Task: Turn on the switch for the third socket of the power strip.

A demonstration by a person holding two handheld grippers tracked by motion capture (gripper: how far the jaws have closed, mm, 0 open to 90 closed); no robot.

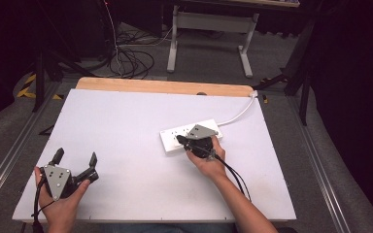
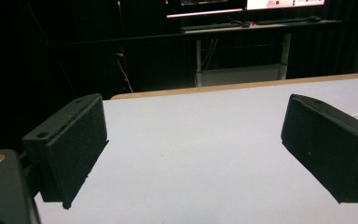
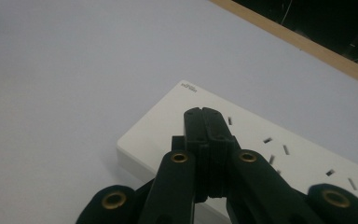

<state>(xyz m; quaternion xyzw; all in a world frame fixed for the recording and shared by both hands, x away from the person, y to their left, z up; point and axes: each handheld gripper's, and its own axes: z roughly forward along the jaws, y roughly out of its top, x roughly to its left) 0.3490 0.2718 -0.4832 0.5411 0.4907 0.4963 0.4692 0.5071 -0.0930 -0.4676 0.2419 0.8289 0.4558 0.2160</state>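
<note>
Power strip point(image 1: 190, 136): a white multi-socket bar lying flat on the white table point(image 1: 126, 145), right of centre and angled a little, its socket face up so the slots can be reached from above
Cord point(image 1: 240, 113): white, leaving the strip's far end and running off toward the table's far right corner near the wooden edge point(image 1: 165, 86), slack enough that the strip could slide if pushed
Right gripper point(image 1: 180, 141): over the near end of the strip, jaws pressed flat together with nothing between them; in the right gripper view the joined tips point(image 3: 208, 122) sit over the strip's top face point(image 3: 279, 154) beside the slots
Likely reason for the closed jaws: joined, they make one narrow blunt tip, better for pressing or nudging than for grasping; whether the tip actually touches the plastic is hard to say from these angles
Left gripper point(image 1: 76, 158): near the table's front left corner, well apart from the strip, jaws spread wide and holding nothing; the left gripper view shows bare table between its pads point(image 2: 74, 149)
Likely reason for the left's position: parked clear of the work, open and ready to steady the strip if it shifts
Judged step: the right hand addressing the strip's near end, no plug or other item in sight
</note>
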